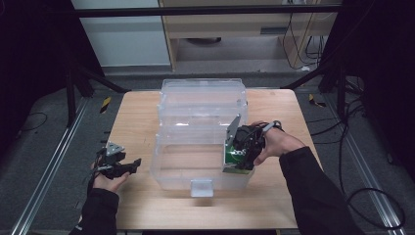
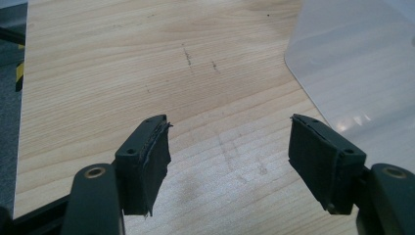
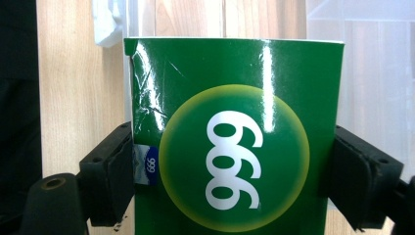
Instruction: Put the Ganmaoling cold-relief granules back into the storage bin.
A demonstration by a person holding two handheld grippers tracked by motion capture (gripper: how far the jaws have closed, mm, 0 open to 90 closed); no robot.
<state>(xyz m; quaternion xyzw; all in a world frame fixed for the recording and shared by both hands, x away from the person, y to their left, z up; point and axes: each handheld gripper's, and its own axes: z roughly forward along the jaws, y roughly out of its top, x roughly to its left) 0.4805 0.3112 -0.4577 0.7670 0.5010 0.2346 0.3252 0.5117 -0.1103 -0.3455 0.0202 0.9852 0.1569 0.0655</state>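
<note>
A green box [image 1: 236, 159] printed with "999" in a yellow-green circle is held in the right gripper [image 1: 243, 147], whose jaws are pressed against its two sides, as is plain in the right gripper view, where the green box [image 3: 235, 142] stands between the two black pads. In the high view the carton is seen inside the near right corner of a clear plastic bin [image 1: 169, 164], which stands at the middle of the desk [image 1: 137, 122] with its lid thrown back toward the far edge and a latch [image 1: 201, 187] at its near wall. The step in hand is judged to be the placing of the carton into the bin; whether the carton rests on the bin's floor cannot be told. The next move would call for the carton to be lowered until it sits flat, for the jaws to be parted, and for the gripper to be lifted clear of the bin's near wall without the carton being tipped. The left gripper [image 1: 126, 166] is held idle near the desk's left edge, well apart from the bin; in the left gripper view its jaws are spread wide over bare wood with nothing between them, and a corner of the clear plastic bin [image 2: 362, 68] is seen at the upper right. A crease and a small blue label on the carton's edge are shown by the right gripper view, and are too small to be made out from above.
</note>
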